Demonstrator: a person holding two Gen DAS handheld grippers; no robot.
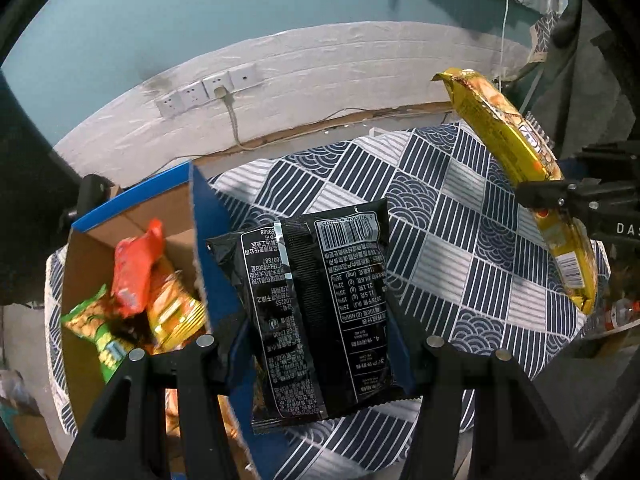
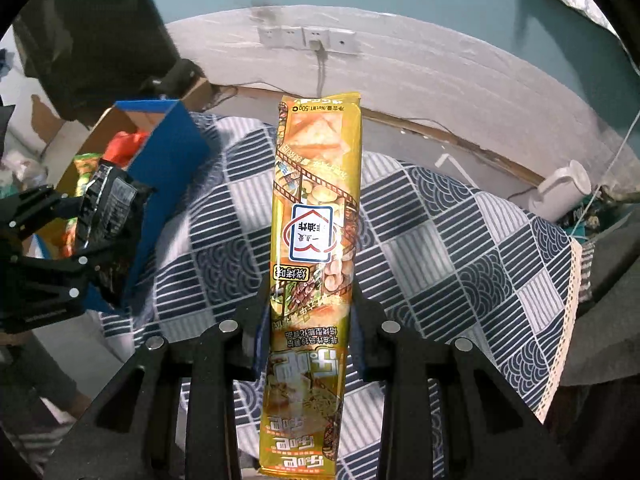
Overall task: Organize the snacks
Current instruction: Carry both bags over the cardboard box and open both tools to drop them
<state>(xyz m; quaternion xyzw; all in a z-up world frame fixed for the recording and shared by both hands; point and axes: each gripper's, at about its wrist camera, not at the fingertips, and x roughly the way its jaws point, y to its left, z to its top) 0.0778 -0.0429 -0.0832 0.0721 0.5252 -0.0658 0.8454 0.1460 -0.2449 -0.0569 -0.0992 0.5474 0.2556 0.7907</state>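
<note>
From my left wrist, my left gripper (image 1: 316, 344) has its fingers clamped on a black snack packet (image 1: 316, 304), printed back side towards the camera, held in the air above the checked cloth (image 1: 436, 208) on the worktop. To the left stands an open cardboard box (image 1: 200, 216) with blue outer walls; inside lie an orange packet (image 1: 136, 268), a green packet (image 1: 96, 324) and a yellow-orange one (image 1: 176, 308). At the right edge my right gripper (image 1: 560, 200) pinches a long yellow snack packet (image 1: 516, 160), which slants in the air over the cloth.

From my right wrist, my right gripper (image 2: 308, 328) has its fingers closed narrow on the yellow snack packet (image 2: 316, 216), which stands lengthwise up the middle of the view, clear of the cloth (image 2: 460, 248). At the left, my left gripper (image 2: 76, 240) holds the black snack packet (image 2: 112, 216) just beside the box's blue wall (image 2: 168, 168).
</note>
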